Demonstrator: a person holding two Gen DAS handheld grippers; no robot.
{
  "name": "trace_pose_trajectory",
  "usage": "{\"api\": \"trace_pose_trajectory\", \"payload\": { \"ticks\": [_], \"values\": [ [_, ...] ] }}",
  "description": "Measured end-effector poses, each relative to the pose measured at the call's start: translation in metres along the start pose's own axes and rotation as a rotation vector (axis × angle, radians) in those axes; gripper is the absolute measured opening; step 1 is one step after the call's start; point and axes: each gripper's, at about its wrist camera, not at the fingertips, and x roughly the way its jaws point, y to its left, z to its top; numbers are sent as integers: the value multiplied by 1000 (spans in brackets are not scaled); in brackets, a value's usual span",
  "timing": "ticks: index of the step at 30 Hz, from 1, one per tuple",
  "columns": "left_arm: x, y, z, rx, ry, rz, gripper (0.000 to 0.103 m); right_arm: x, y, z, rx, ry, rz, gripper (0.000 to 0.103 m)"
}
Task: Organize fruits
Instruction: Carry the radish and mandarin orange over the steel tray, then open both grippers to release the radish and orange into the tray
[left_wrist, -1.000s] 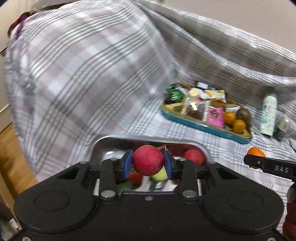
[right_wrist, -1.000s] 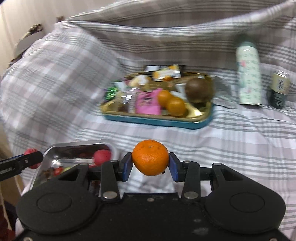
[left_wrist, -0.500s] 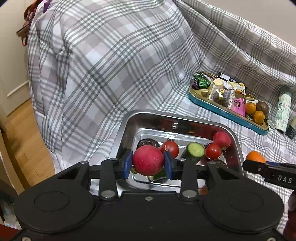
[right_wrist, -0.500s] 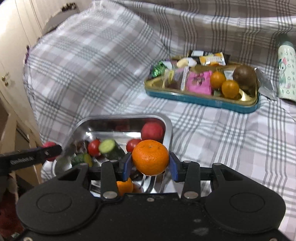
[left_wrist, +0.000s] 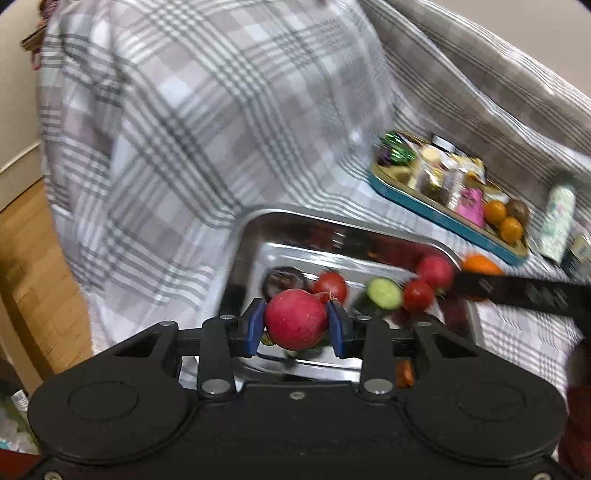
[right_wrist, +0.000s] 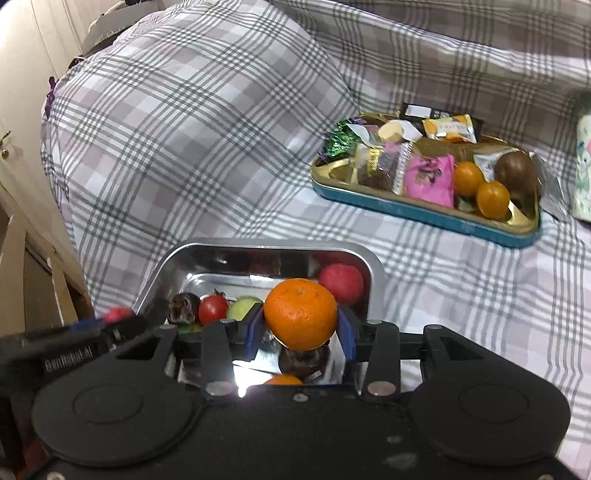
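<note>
Plaid bedspread (right_wrist: 207, 122); left gripper (left_wrist: 295, 325) jaws clamped on red fruit (left_wrist: 295, 319), right gripper (right_wrist: 301, 325) jaws on mandarin (right_wrist: 301, 319); wooden floor (left_wrist: 33, 266) only in left view.

Two black plastic grippers, left gripper (left_wrist: 296, 324) and right gripper (right_wrist: 301, 325), with blue finger pads (left_wrist: 255, 325), silver screws, round moulded discs

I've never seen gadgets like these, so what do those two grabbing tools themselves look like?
Each hand-held gripper, left and right, has a matte black body with round raised discs, silver screws and two black fingers tipped with blue pads. White lettering runs along one finger's side. No cables or sleeves show.
</note>
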Motion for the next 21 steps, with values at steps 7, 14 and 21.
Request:
{"api": "trace_pose_trajectory", "payload": {
  "ticks": [7,14,21],
  "values": [
    [8,-17,-10,55,2,-43,44,27,9,17,10,49,-11,43],
    [19,-18,-11,44,4,-29,45,43,14,23,19,56,-29,44],
    [20,-21,-11,58,-1,-1,44,43,17,26,28,24,-26,45]
  ]
}}
